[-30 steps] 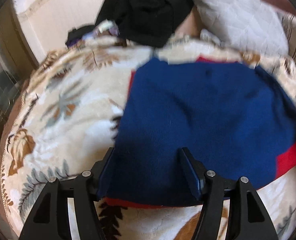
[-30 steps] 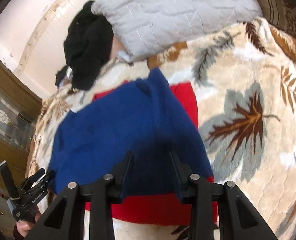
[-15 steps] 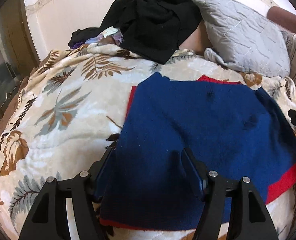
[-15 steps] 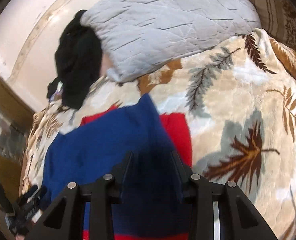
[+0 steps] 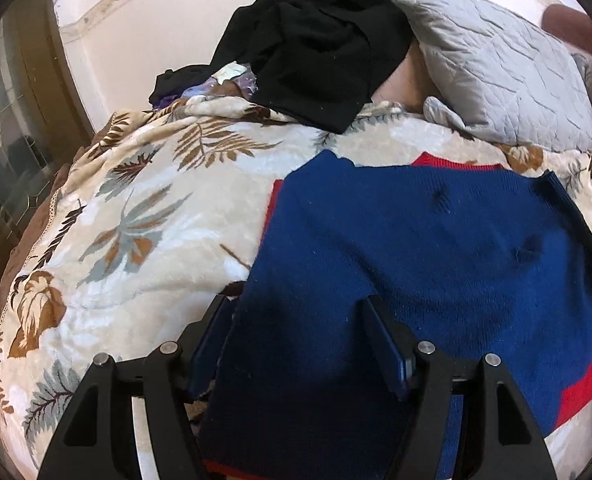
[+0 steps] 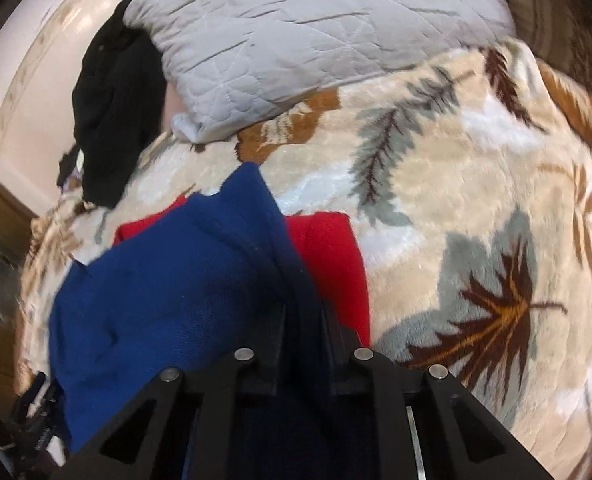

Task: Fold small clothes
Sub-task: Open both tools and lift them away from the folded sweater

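On a bed spread with a leaf-print blanket (image 5: 144, 208), the right gripper (image 6: 303, 316) is closing its fingers (image 6: 276, 344) on the right-hand edge of a blue and red knit garment (image 5: 415, 248). A second ago those fingers stood well apart over flat cloth; now they are drawn close together, and a raised ridge of blue fabric runs forward from between them, pinched and gathered. The red underlayer (image 6: 331, 264) shows just to the right of the fingers, and bare blanket lies beyond it. The view has also slid along the garment's edge since then, with more of the grey quilted pillow (image 6: 303, 32) ahead.

That change suggests the fold is beginning: one edge appears secured, ready to be lifted and carried across toward the other side.

The left gripper (image 5: 297, 320) has barely shifted. Its fingers (image 5: 387, 344) remain spread wide, released, straddling the garment's near left corner: the blue cloth lies between them, its side edge running just inside the left finger, with no pinch visible. Whether the tips rest on the fabric cannot be told.

The garment lies flat in front of both pairs of fingers, blue layer over red. Farther ahead, a heap of black clothes (image 5: 315, 40) sits beside the pillow, well apart from the work.
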Demonstrator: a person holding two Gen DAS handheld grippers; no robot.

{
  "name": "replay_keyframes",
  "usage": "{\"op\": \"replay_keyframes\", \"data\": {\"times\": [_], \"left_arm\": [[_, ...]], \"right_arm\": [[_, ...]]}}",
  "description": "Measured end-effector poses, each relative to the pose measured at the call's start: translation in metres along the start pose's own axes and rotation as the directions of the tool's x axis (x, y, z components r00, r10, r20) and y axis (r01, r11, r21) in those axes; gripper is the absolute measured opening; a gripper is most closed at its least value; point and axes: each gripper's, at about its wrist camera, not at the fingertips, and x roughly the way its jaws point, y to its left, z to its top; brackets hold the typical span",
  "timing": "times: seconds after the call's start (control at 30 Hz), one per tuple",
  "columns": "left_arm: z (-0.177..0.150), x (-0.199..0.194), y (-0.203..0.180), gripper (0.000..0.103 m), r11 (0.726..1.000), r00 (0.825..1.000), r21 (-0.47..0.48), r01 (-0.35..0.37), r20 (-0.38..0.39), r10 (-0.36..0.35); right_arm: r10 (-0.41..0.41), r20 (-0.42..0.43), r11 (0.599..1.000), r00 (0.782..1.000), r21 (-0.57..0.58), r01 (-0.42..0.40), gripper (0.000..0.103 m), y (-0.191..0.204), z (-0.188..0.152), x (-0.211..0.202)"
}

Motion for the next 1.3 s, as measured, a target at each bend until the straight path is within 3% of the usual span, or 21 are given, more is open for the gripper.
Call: {"op": "replay_keyframes", "data": {"times": [0.07,0.23,0.33,0.5,0.57,0.63,0.77,0.9,1.03,1.17,1.3], "left_arm": [[-0.001,0.0,0.0,0.069,1.0,1.0,0.001,0.0,0.006,0.0],[-0.007,-0.008,-0.006,0.069,0.999,0.996,0.026,0.019,0.087,-0.021],[-0.012,-0.016,-0.011,0.07,0.998,0.991,0.015,0.066,0.116,-0.067],[-0.028,-0.042,-0.037,0.074,0.99,0.972,0.104,0.098,0.202,-0.118],[-0.033,-0.054,-0.044,0.074,0.983,0.962,0.151,0.102,0.236,-0.136],[-0.039,-0.067,-0.05,0.082,0.975,0.949,0.188,0.119,0.266,-0.168],[-0.046,-0.077,-0.049,0.088,0.965,0.935,0.21,0.158,0.282,-0.214],[-0.047,-0.071,-0.036,0.088,0.965,0.937,0.15,0.216,0.246,-0.248],[-0.041,-0.061,-0.02,0.088,0.976,0.947,0.039,0.216,0.233,-0.219],[-0.037,-0.065,-0.006,0.088,0.977,0.943,-0.021,0.211,0.269,-0.198],[-0.038,-0.068,-0.001,0.088,0.983,0.941,-0.03,0.183,0.294,-0.166]], "right_arm": [[0.01,0.009,1.0,1.0,0.018,-0.01,0.021,0.001,-0.006,-0.018],[0.044,0.179,0.999,0.983,-0.028,-0.039,0.021,-0.005,-0.044,-0.109],[0.043,0.256,0.999,0.966,-0.041,-0.033,0.03,-0.024,-0.087,-0.163],[-0.076,0.251,0.992,0.965,-0.079,0.099,0.03,-0.043,-0.129,-0.21],[-0.083,0.25,0.993,0.965,-0.056,0.099,0.03,-0.049,-0.136,-0.227],[-0.089,0.261,0.994,0.961,-0.04,0.103,0.03,-0.049,-0.14,-0.243],[-0.115,0.273,0.99,0.955,-0.045,0.132,0.03,-0.038,-0.145,-0.266],[-0.154,0.281,0.983,0.947,-0.051,0.175,0.03,-0.022,-0.152,-0.287],[-0.2,0.309,0.971,0.93,-0.062,0.23,0.03,-0.009,-0.154,-0.31],[-0.198,0.334,0.975,0.921,-0.033,0.221,0.03,-0.002,-0.147,-0.324],[-0.181,0.316,0.978,0.931,-0.04,0.204,0.03,0.012,-0.144,-0.316]]}}
